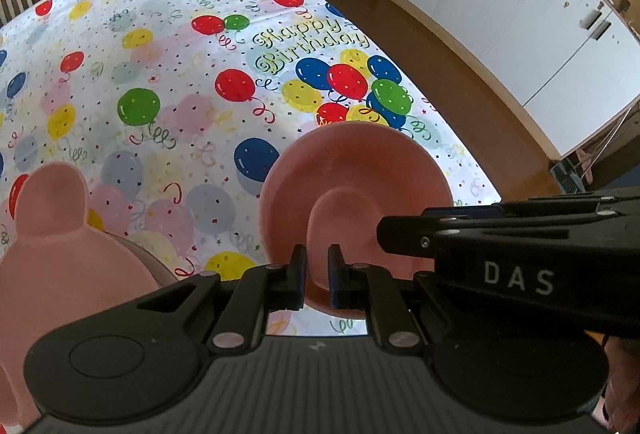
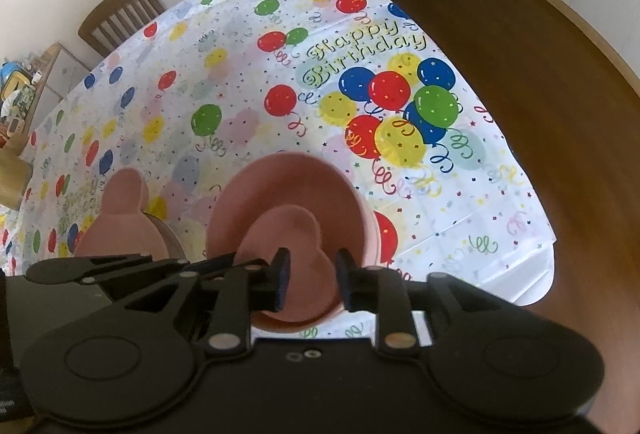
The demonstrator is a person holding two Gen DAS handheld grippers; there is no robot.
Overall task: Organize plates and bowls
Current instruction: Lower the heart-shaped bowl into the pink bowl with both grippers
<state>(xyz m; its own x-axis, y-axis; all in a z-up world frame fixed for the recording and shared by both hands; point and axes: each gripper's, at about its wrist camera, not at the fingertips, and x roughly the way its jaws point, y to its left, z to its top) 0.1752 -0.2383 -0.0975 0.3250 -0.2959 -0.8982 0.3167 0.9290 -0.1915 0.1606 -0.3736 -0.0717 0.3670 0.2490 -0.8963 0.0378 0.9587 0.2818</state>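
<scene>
Pink bear-eared plate point(image 2: 292, 258): lies in the round bowl point(image 2: 240, 193), ears pointing away. Right gripper point(image 2: 310, 274) part-open astride its near edge; left gripper point(image 1: 317, 274) narrow, pinching the same edge.

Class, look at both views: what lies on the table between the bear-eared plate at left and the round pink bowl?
Only bare balloon tablecloth separates the bear-eared plate from the round pink bowl; both wrist views show it.
</scene>
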